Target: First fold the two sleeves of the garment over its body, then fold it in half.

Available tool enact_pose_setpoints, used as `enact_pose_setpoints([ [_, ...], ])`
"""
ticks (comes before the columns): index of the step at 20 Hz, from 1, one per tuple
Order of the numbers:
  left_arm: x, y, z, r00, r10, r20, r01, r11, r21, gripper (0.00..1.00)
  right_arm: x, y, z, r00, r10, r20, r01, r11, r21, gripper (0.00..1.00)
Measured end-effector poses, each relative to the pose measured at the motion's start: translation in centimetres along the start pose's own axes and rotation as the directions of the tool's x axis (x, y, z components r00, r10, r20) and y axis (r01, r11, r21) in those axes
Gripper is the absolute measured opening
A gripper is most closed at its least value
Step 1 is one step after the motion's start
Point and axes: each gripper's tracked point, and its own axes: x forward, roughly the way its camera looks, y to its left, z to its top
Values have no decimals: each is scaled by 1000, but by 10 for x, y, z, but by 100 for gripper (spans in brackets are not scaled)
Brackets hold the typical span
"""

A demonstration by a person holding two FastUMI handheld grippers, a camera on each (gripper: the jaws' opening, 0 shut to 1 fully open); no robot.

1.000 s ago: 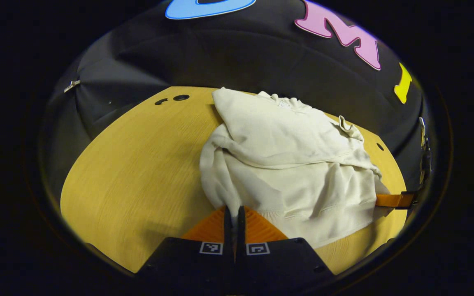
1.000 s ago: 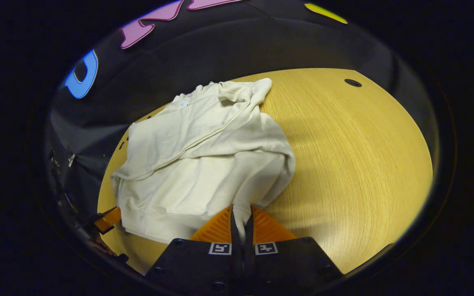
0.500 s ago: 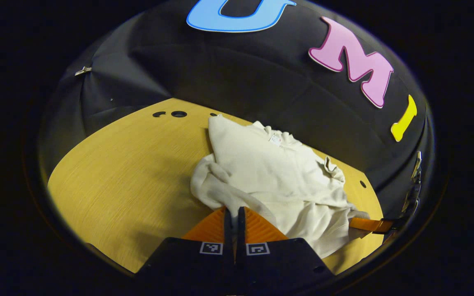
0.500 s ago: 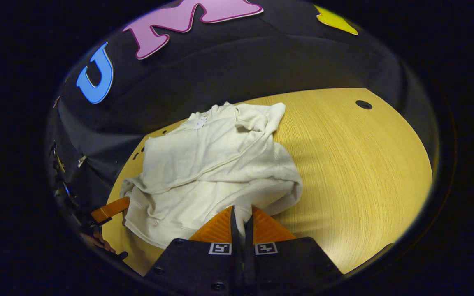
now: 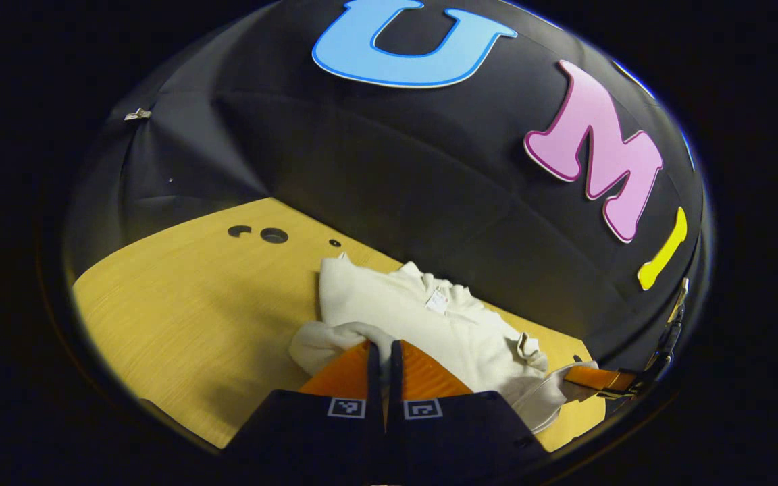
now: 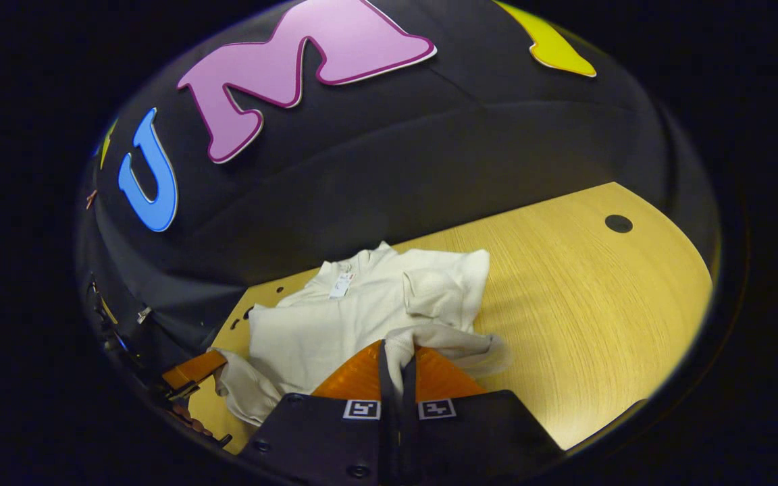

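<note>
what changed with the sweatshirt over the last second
Both grippers, left and right, carried the sweatshirt's near hem up and toward its collar end by the wall, folding it in half; the front panel seen earlier is now covered. Both stayed clamped on the cloth, and the collar end stayed on the table.

right hand-held gripper (image 6: 396, 361): clamped on garment (image 6: 369, 317) hem | table (image 6: 585, 304)
</note>
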Motion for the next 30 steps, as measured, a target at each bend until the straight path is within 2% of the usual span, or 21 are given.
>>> enact_pose_setpoints([
  [2,17,-8,15,999,-19,29,19,1000,1,1,15,2,19,999,-9,48,9,1000,-9,5],
  [3,25,-10,22,999,-30,41,30,1000,9,6,24,2,27,997,-14,72,15,1000,-5,5],
  [6,53,-14,42,996,-48,80,43,997,60,6,49,5,50,990,-29,134,28,1000,11,5],
  [7,65,-13,49,995,-46,91,40,996,75,1,57,6,57,987,-36,155,35,999,8,5],
  [8,76,-11,53,995,-47,93,38,995,89,6,64,6,61,985,-41,165,40,999,7,5],
  [15,152,23,58,997,46,61,-52,993,109,6,119,-18,67,975,-136,173,143,989,-27,6],
  [18,175,31,51,996,78,40,-83,985,151,6,135,-28,63,975,-155,158,158,987,-7,12],
  [19,178,33,49,995,91,32,-95,981,168,6,139,-28,60,976,-153,152,155,988,4,7],
  [20,180,35,47,995,101,24,-104,977,185,10,140,-27,60,977,-152,150,152,988,8,28],
  [21,181,34,48,995,101,22,-103,973,205,22,140,-26,59,978,-145,149,146,989,6,31],
  [22,180,33,47,995,103,17,-104,968,228,24,138,-24,59,979,-135,151,138,990,-7,40],
  [23,177,33,48,994,108,14,-108,962,252,26,136,-20,59,980,-122,156,127,992,-26,34],
  [24,172,31,50,994,112,15,-112,959,262,28,132,-16,59,981,-109,159,119,992,-52,51],
  [25,167,30,55,992,121,22,-123,957,264,34,127,-13,59,981,-104,166,119,990,-80,49],
  [26,160,30,62,990,133,39,-139,955,262,49,121,-11,60,979,-100,178,120,987,-107,71],
  [27,153,27,71,990,131,57,-142,956,256,63,114,-6,63,977,-94,191,120,985,-128,76],
  [28,145,24,79,989,125,75,-140,956,256,77,105,-2,67,975,-88,205,119,982,-146,88],
  [29,133,20,90,989,115,95,-136,955,262,92,92,-1,72,969,-95,227,134,977,-163,93],
  [30,121,15,101,988,102,117,-131,954,271,96,80,-1,80,961,-106,255,155,972,-179,99],
])
